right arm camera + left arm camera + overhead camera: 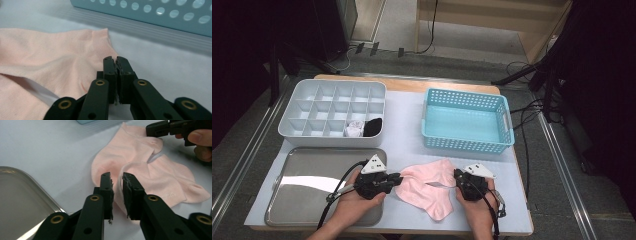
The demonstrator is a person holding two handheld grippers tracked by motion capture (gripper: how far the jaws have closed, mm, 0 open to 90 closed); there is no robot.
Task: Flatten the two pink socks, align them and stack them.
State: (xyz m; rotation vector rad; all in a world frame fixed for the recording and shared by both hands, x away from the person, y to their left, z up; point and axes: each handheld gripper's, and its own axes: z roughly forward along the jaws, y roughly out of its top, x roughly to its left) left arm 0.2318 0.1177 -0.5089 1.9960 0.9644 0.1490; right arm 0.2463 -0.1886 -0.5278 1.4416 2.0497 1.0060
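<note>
Two pale pink socks (428, 190) lie overlapping on the white table top, near the front edge. In the left gripper view the far sock (125, 147) and the near sock (172, 182) spread out ahead. My left gripper (400, 178) comes in from the socks' left. Its jaws (116, 177) stand a narrow gap apart over the near sock's cuff, and pink fabric shows in the gap. My right gripper (456, 175) reaches the socks' right side. It is shut (114, 59), its tips closed on the pink sock's (55, 57) edge. That gripper (148, 130) also shows in the left gripper view, at the far sock's end.
A steel tray (302, 200) lies at the front left, its rim (37, 190) close beside my left gripper. Behind it stands a grey divider box (297, 112) holding a white roll (354, 129) and a black roll (373, 127). A teal basket (507, 125) stands at the back right, and its wall (150, 15) rises just beyond the socks.
</note>
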